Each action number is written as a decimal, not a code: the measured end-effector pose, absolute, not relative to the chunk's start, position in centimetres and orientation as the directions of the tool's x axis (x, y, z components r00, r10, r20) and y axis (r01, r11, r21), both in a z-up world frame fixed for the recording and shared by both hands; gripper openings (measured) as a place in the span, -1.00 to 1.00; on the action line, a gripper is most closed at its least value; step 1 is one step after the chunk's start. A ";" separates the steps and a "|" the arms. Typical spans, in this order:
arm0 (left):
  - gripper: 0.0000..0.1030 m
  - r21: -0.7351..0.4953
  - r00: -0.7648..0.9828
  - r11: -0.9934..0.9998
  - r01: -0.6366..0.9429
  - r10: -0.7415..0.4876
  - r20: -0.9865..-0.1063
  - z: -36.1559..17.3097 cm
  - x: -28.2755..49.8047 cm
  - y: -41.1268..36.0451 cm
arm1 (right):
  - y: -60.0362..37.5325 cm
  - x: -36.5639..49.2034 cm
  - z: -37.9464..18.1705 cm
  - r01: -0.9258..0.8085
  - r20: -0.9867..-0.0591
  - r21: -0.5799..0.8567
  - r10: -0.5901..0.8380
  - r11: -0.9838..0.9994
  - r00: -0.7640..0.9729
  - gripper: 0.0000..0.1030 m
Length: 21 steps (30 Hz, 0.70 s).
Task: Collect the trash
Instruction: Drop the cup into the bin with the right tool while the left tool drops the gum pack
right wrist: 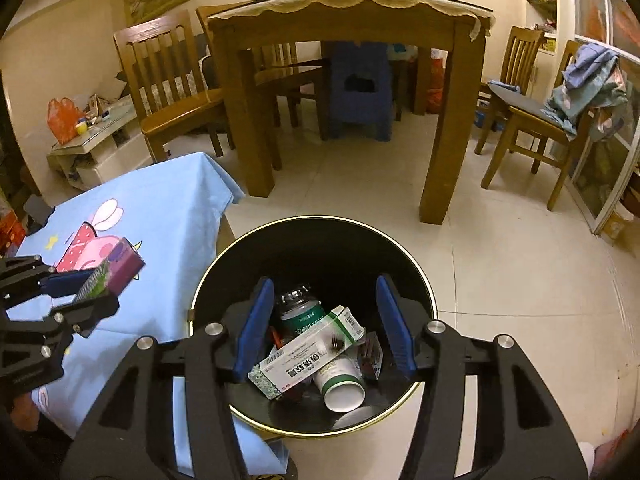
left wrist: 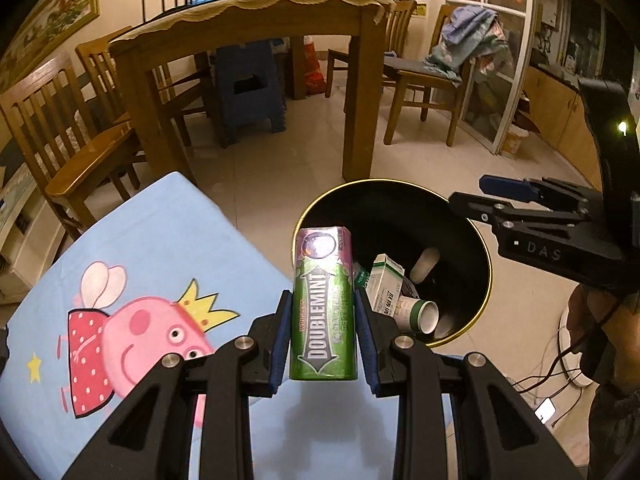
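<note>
- The left gripper (left wrist: 323, 326) sat at the bottom centre of the left wrist frame, its blue pads (left wrist: 282, 336) pinching a green Doublemint gum pack (left wrist: 324, 304) by its long sides.
- The pack stood upright in the frame, its purple end uppermost and overlapping the near left rim of the bin.
- In the right wrist frame the same pack (right wrist: 110, 270) appeared at the left edge, held above the blue cartoon-pig cloth (right wrist: 160, 216) and just beside the bin.
- The black trash bin (right wrist: 424, 280), gold-rimmed, filled the lower centre of the right wrist frame; in the left wrist frame it (left wrist: 476, 240) lay right of centre.
- Inside the bin lay a white-and-green carton (right wrist: 308, 352), a paper cup (right wrist: 342, 388) on its side, and a dark green can (right wrist: 300, 312).
- The right gripper (right wrist: 326, 330) hung over the bin mouth at the lower centre of its own frame, fingers spread wide apart with nothing between them.
- The right gripper (left wrist: 492, 188) also reached in from the right edge of the left wrist frame, above the bin's far rim.
- A wooden dining table (right wrist: 348, 12) with chairs stood in the upper half of both frames, a blue stool (right wrist: 356, 92) beneath it.
</note>
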State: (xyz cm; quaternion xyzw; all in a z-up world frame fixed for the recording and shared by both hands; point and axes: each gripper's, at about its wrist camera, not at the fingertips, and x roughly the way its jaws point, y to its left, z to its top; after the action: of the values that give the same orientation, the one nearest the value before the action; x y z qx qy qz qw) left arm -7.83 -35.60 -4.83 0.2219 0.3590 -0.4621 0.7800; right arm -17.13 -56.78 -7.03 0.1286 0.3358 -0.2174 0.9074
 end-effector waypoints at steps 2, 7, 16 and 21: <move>-0.44 0.019 0.313 0.469 0.883 -0.559 -0.768 -5.0 -7.9 -36.1 | -57.2 -17.2 -7.0 0.486 -0.664 0.095 -0.308 0.869 0.681 0.04; -0.44 0.016 0.300 0.454 0.891 -0.561 -0.772 -5.4 -8.1 -37.5 | -57.6 -18.1 -6.7 0.514 -0.663 0.056 -0.353 0.856 0.660 0.22; -0.44 0.028 0.277 0.408 0.912 -0.566 -0.776 -6.3 -9.2 -40.5 | -58.5 -23.9 -5.0 0.635 -0.640 0.111 -0.434 0.764 0.634 0.90; -0.44 0.034 0.274 0.394 0.919 -0.573 -0.773 -6.2 -9.6 -42.2 | -59.1 -27.5 -3.8 0.689 -0.627 0.184 -0.456 0.701 0.632 0.90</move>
State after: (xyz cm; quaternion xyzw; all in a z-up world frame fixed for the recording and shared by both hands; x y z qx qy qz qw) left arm -9.60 -42.18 -6.18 0.2482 0.3484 -0.4916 0.7585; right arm -27.55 -59.07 -3.83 0.2085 0.2792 -0.3259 0.8788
